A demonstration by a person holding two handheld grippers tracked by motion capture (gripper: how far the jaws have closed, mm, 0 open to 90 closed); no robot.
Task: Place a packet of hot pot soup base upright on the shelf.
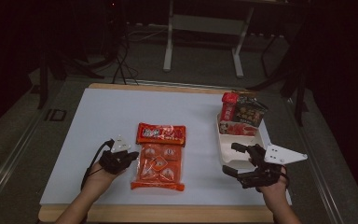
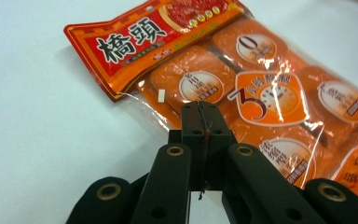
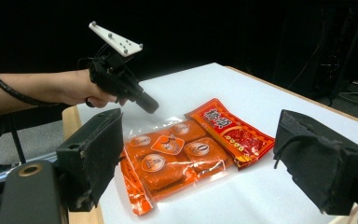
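Two grippers are out over the white bench (image 1: 98, 140), one in each of the person's hands. The left gripper (image 1: 129, 157) sits at the left edge of an orange snack packet (image 1: 159, 156), its jaws pressed together with nothing between them. In the left gripper view the closed tips (image 2: 200, 116) hang over the clear plastic edge of the packet, close above it; whether they touch it I cannot tell. From the right gripper view the left gripper (image 3: 149, 103) points down at a slant toward the packet's near corner, with the hand (image 3: 77, 91) behind it and a grey three-cornered plate on top.

The packet (image 3: 191, 149) lies flat near the middle of the bench, its red header strip with big characters (image 2: 135, 39) at the far end and several small wrapped orange blocks showing through the clear front.

The right gripper (image 1: 230, 161) is well apart from the packet, off to the right, with its jaws standing wide apart and empty. It is just in front of a white tray (image 1: 233, 144) at the right edge of the bench. At the far end of that tray stand some red and dark packets (image 1: 242, 114), upright and leaning together.
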